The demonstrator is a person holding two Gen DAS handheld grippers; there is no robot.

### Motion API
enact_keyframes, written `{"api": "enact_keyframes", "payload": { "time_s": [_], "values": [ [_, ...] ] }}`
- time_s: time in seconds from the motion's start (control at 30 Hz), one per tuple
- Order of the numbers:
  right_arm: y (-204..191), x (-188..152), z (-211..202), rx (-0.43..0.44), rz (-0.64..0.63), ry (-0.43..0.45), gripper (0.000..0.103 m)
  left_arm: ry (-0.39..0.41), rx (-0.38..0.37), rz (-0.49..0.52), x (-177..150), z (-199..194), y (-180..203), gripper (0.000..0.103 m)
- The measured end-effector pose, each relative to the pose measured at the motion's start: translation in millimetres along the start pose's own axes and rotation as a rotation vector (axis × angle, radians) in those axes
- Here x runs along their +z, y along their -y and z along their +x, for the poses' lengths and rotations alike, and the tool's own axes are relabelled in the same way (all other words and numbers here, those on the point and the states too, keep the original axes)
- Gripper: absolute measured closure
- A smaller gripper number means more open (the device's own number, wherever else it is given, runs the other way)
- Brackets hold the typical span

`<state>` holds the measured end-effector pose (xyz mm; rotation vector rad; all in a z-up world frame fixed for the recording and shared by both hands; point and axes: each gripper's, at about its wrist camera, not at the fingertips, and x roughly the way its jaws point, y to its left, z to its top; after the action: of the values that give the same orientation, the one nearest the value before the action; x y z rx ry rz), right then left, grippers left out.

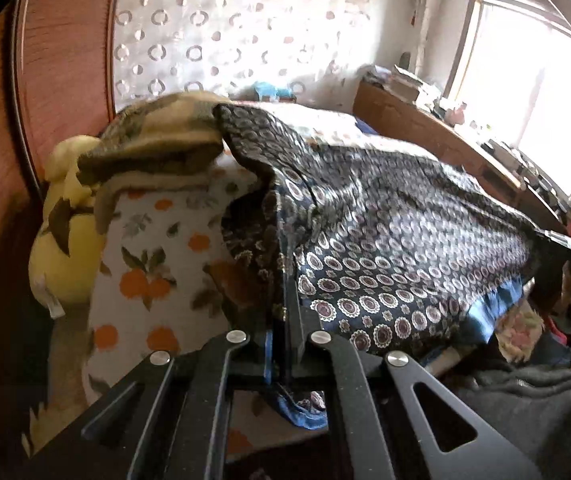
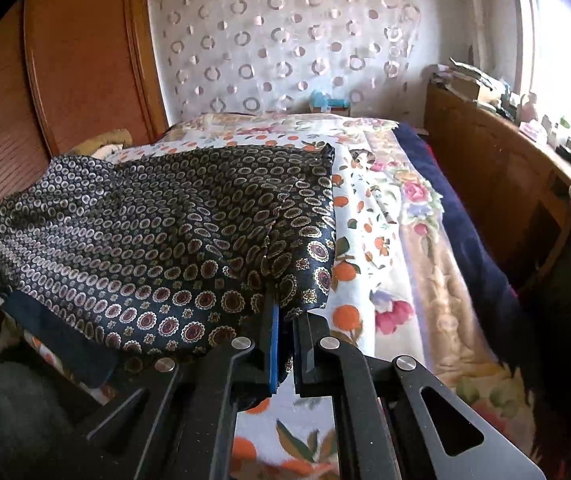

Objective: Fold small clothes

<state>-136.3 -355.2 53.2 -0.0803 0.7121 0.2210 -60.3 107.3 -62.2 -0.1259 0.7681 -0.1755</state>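
Daylight is admitted through the window at right, which is blown out to white glare. The near foreground is left in deep shadow. The cloth is smeared by motion blur. Straight lines are bowed by fisheye distortion, and corners are vignetted black

Bed under an orange-print sheet, dark patterned garment lying partly across it, folded blanket nearby

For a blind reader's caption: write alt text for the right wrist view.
The right gripper, jaws shut, pinches the near edge of a dark patterned garment spread over a bed covered by an orange-fruit print sheet. A circle-patterned curtain hangs behind, with a wooden cabinet at right.
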Motion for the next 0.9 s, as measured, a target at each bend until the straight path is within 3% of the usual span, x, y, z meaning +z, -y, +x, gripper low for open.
{"api": "enact_keyframes", "payload": {
  "time_s": [0.1,0.17,0.23,0.3,0.4,0.43,0.47,0.73,0.9],
  "values": [
    [2,-4,2,-0.012,0.002,-0.027,0.098,-0.03,0.024,0.005,-8,7,0,0.099],
    [2,-6,7,-0.028,0.004,-0.041,0.098,-0.031,0.023,-0.009,-8,11,-6,0.092],
    [0,-3,8,-0.039,0.003,-0.04,0.091,-0.022,0.035,-0.016,-5,11,-10,0.084],
    [2,5,6,-0.066,0.006,-0.03,0.086,0.013,0.041,-0.017,2,4,-13,0.063],
    [-1,18,1,-0.093,0.003,0.008,0.063,0.06,0.033,-0.018,13,-7,-15,0.059],
    [-2,24,-1,-0.11,-0.001,0.029,0.047,0.071,0.044,-0.017,16,-8,-17,0.059],
    [-5,28,-4,-0.118,-0.004,0.048,0.039,0.089,0.062,-0.013,23,-8,-19,0.059],
    [-48,59,25,-0.054,-0.053,0.091,0.032,0.114,0.116,0.026,73,19,-26,0.059],
    [-69,61,67,0.013,-0.065,0.026,0.032,0.094,0.118,0.059,97,48,-26,0.059]
  ]
}}
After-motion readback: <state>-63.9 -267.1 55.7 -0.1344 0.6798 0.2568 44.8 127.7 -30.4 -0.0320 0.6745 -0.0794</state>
